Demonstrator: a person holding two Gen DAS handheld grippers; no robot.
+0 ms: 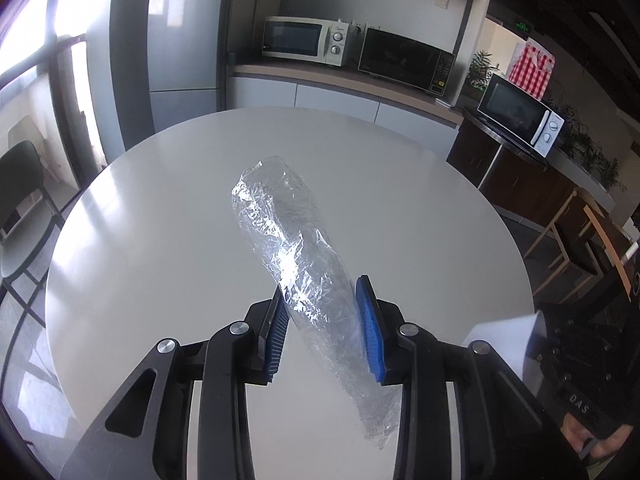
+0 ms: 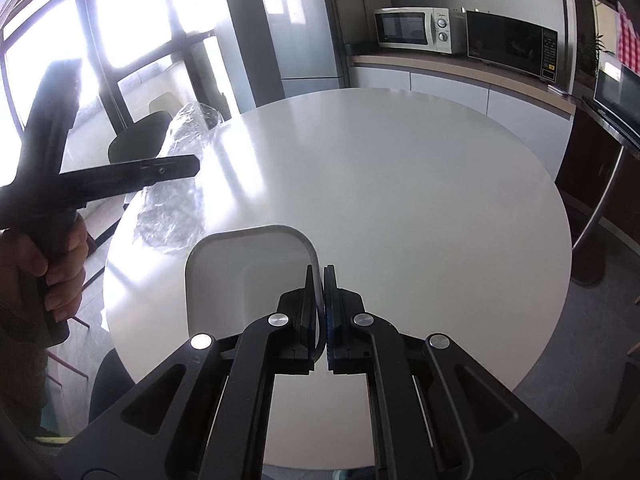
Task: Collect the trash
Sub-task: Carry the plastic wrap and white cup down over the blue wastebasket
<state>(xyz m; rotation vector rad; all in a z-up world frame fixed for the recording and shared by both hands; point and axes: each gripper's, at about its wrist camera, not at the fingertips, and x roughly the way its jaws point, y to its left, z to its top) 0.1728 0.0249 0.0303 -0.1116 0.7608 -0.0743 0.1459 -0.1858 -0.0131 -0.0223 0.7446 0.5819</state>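
A crumpled clear plastic wrapper (image 1: 296,276), lower centre, is clamped between the left gripper (image 1: 324,332) pads, lifted for disposal. A white square tray (image 2: 248,276) is pinched at its rim by the right gripper (image 2: 319,304), likely to receive it, above the round white table (image 2: 400,184).

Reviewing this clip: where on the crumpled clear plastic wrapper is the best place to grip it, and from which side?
Grip the crumpled clear plastic wrapper across its narrow width near the lower middle, coming from its near end, as the left claw does. It is a long, soft roll, so pads on both long sides probably pinch it securely.
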